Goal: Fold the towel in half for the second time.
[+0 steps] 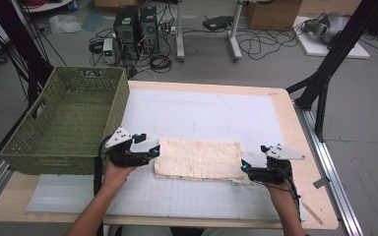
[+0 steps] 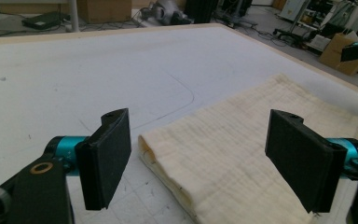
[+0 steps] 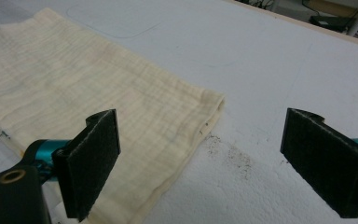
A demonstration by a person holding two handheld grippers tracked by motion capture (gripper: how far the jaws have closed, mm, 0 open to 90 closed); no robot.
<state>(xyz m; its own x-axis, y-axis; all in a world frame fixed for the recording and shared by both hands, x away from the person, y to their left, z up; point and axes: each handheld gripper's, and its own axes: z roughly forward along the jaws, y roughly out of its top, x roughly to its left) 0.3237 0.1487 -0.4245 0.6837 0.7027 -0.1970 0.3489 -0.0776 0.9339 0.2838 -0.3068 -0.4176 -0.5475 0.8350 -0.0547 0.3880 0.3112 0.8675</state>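
Where folded, soft crinkled cloth (image 1: pixel 199 158)

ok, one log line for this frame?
left gripper: open, at folded cloth left end | right gripper: open, at right end | basket: left of cloth

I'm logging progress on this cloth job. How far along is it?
Done: the cream cloth lies folded flat on the white mat. In hand: the left gripper and right gripper, jaws open, sit at its two short ends. Left, probably: gripping it for another fold or moving it to the green basket.
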